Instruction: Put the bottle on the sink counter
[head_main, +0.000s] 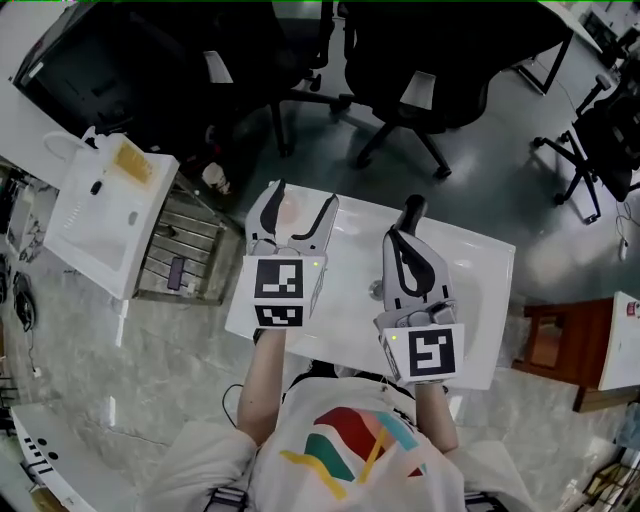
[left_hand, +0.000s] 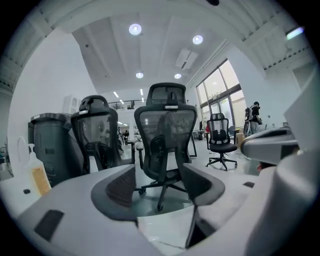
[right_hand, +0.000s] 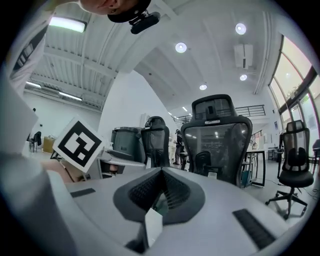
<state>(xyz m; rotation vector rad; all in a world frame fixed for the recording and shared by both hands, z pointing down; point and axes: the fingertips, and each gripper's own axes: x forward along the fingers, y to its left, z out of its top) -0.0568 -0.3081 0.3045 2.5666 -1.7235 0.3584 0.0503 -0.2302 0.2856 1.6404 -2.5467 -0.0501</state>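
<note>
The bottle (head_main: 130, 160) stands up on a white top (head_main: 90, 230) to the left of the sink (head_main: 480, 300). It has yellow stuff in the bottom and a loop handle. It stands straight, so I think nothing can spill out. A wire rack (head_main: 195, 240) sits between that white top and the sink. I cannot tell if the white top is part of the sink counter.

No claw holds the bottle. The left gripper (head_main: 305, 195) hangs over the left side of the sink with its claw let go and wide. There is nothing in it, only a black office chair (left_hand: 165, 135) far behind. The right gripper (right_hand: 161, 175) hangs over the middle of the sink, clenched tight on nothing.

Both point out at the room, not at the bottle. I think they are just waiting there, out of the way.
</note>
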